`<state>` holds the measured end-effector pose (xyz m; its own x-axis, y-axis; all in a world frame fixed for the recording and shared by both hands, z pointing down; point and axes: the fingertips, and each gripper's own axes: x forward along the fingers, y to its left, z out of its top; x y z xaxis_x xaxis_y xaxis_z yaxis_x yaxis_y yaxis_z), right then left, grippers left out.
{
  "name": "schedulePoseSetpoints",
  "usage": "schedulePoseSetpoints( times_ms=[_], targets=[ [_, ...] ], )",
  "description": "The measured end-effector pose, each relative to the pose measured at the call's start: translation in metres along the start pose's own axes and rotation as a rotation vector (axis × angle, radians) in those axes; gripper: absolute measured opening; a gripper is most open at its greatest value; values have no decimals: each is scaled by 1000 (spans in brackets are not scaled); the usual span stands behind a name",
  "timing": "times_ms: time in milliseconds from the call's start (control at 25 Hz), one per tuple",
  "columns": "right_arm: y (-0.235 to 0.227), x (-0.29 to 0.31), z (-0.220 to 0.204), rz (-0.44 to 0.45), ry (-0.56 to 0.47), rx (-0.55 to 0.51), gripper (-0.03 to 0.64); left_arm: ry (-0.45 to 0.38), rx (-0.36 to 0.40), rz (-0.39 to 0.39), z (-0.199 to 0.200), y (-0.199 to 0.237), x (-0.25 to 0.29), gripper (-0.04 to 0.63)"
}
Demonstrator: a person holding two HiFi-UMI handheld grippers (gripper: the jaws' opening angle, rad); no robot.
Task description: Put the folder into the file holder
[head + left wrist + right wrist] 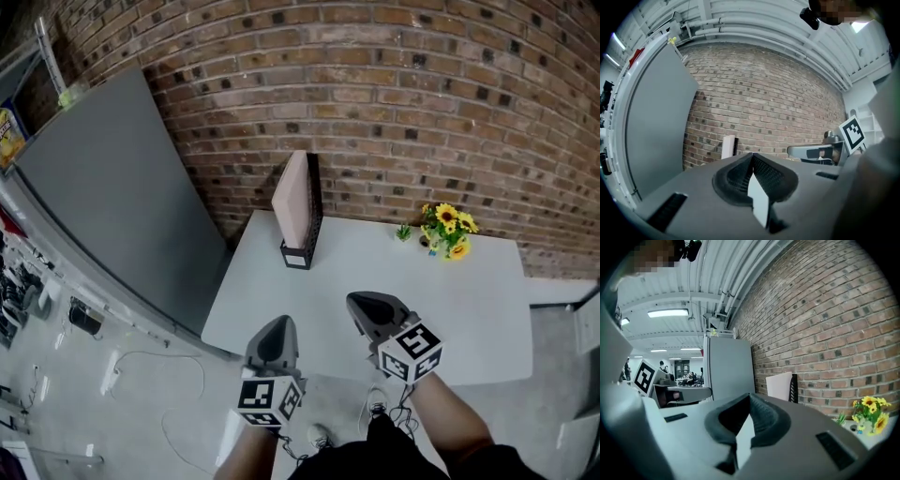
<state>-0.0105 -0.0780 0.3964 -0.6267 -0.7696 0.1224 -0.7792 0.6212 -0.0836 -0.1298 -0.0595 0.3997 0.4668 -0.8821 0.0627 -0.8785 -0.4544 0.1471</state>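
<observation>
Close to the person, the left gripper (276, 330) and the right gripper (367, 311) are both shut tight with nothing in them, by the near edge of the white table (469, 300). Far back, the pink folder (292, 202) stands inside the black file holder (313, 214), near the brick wall (375, 94). Yellow flowers (446, 230) sit well to its right.
</observation>
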Motion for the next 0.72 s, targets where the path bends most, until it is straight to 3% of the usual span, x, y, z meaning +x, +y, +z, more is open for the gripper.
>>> schedulePoseSetpoints(
  times_ms=[720],
  targets=[
    [28, -9, -16, -68, -3, 32, 3, 33, 7, -68, -12, 8, -25, 8]
  ],
)
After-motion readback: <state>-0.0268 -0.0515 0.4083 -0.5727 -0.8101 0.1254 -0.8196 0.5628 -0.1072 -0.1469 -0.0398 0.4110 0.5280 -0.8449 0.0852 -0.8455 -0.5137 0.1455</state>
